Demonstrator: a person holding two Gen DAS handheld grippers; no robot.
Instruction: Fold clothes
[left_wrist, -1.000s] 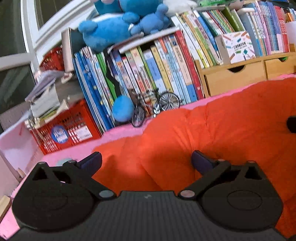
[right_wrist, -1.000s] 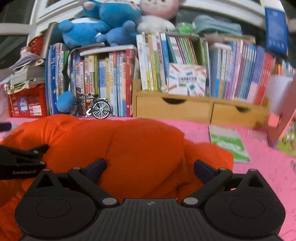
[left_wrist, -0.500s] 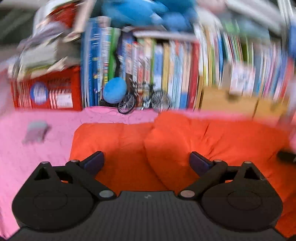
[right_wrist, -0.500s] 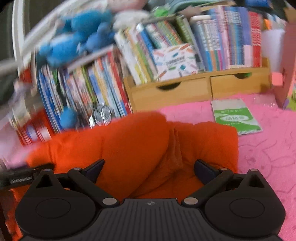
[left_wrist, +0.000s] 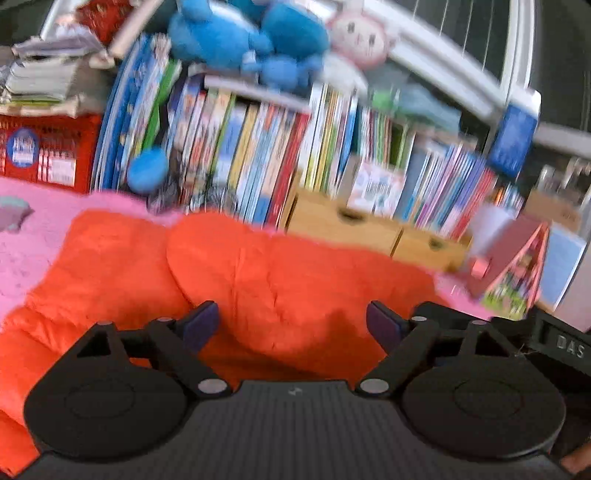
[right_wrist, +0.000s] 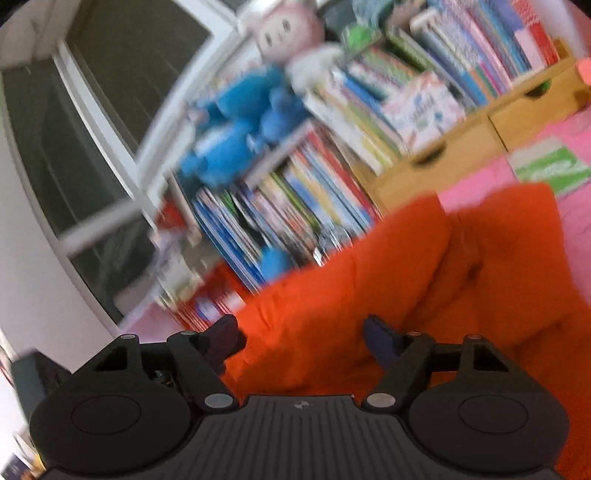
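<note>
A puffy orange jacket (left_wrist: 288, 280) lies bunched on the pink cloth (left_wrist: 22, 243), filling the middle of the left wrist view. It also appears in the right wrist view as the orange jacket (right_wrist: 461, 280), lying across the lower right. My left gripper (left_wrist: 293, 323) is open just above the jacket's near folds, with nothing between its fingers. My right gripper (right_wrist: 301, 338) is open too, tilted, over the jacket's left edge. At the right edge of the left wrist view a black part of the other gripper (left_wrist: 561, 343) shows. Both views are blurred.
A long row of upright books (left_wrist: 258, 155) with blue plush toys (left_wrist: 243, 40) on top stands behind the jacket. Wooden drawers (left_wrist: 354, 225), a red crate (left_wrist: 48, 147), a small house-shaped toy (left_wrist: 513, 273) and a green booklet (right_wrist: 550, 166) sit around it. A dark window (right_wrist: 92, 122) is left.
Both cameras have swung fast. The left view panned right along the bookshelf and jacket. The right view rolled and turned left toward the window. Both grippers stayed open.
</note>
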